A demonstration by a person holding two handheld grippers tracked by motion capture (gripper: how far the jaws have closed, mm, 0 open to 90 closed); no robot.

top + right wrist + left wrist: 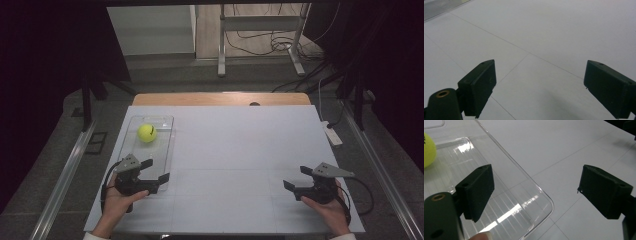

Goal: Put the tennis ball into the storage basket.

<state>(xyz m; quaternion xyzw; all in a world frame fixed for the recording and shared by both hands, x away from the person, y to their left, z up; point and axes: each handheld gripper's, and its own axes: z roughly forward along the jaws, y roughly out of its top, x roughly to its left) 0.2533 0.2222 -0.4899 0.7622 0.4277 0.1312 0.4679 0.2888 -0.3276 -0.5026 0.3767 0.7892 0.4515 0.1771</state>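
Down at the near edge of the table, the left gripper (pixel 154 170), a black two-jaw tool topped with a grey three-cornered plate, sits in the person's left hand (pixel 120 197) with its jaws spread wide and nothing between them; in the left gripper view its blocky, matt, foam-like pads (pixel 477 191) straddle the rounded near corner of a clear plastic rectangular tray (pixel 537 220), one jaw over the tray's ribbed, glossy floor and the other over the bare table beyond its rim. The right gripper (pixel 298 178), of the same black build and held in the right hand (pixel 327 207), also stands open and empty, well apart from the left one, hovering over the smooth, pale grey tabletop (pixel 549 37), which is crossed by thin seam lines. Farther out, a fuzzy yellow-green tennis ball (pixel 147 133) with a dark curved marking rests inside the tray toward its far end, well away from both grippers. Beyond the pale sheet a strip of light wooden edge (pixel 200 98) shows along the table's far side.
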